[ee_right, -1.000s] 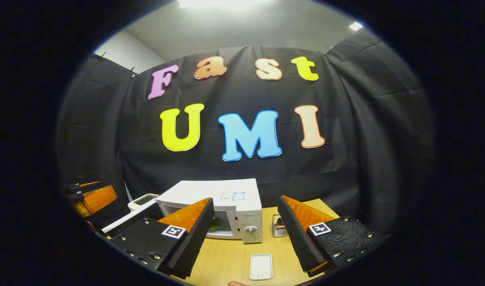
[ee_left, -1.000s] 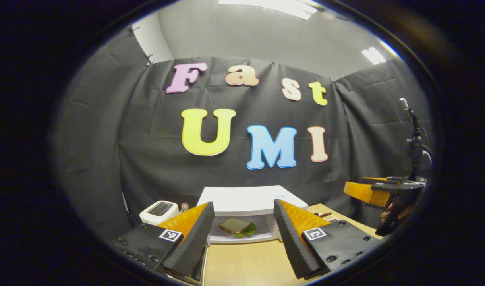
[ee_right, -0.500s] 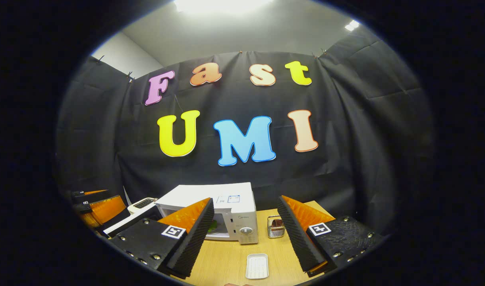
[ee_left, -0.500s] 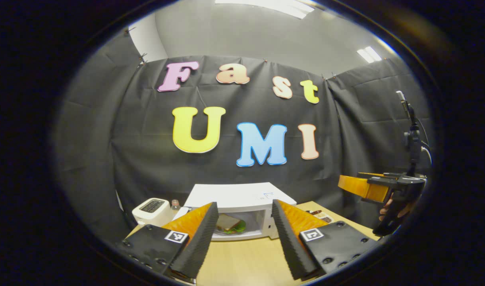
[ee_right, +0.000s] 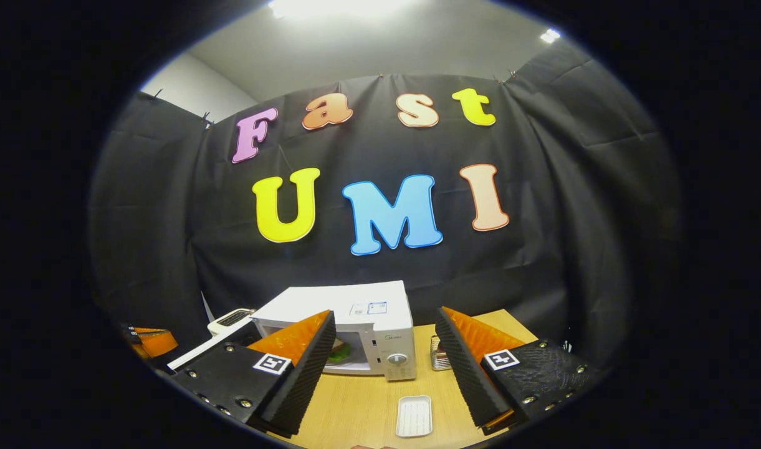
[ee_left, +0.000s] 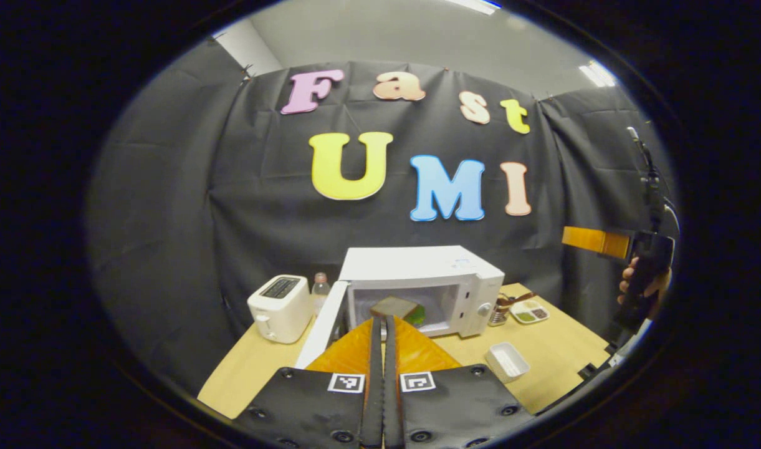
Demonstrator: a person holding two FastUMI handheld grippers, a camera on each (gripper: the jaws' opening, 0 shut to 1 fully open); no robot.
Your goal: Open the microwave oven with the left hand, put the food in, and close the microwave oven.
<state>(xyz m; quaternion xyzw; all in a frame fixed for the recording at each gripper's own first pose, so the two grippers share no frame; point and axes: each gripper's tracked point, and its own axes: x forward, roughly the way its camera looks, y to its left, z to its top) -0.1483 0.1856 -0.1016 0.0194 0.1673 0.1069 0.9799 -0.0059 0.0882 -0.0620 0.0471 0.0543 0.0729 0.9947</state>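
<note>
Now, left gripper [ee_left: 383,324]: your fingers are pressed together with nothing between them, pointing at the open oven.
Right gripper [ee_right: 383,349]: your fingers are spread wide, holding nothing, above the table.
Microwave: the white box-shaped microwave oven [ee_left: 427,274] stands on the light wooden table [ee_left: 561,349], its door [ee_left: 321,327] swung open to the left.
Food: the brown-bread sandwich with green lettuce [ee_left: 397,308] sits inside the cavity.
Nearby: a white toaster [ee_left: 279,299] stands left of the door; a small white rectangular tray [ee_right: 414,416] lies in front.

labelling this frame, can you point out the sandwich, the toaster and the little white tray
sandwich [ee_left: 395,307], left gripper view, top bread slice, inside the open microwave.
toaster [ee_left: 280,303], left gripper view, its side wall.
white tray [ee_right: 414,416], right gripper view, its ribbed floor.
</note>
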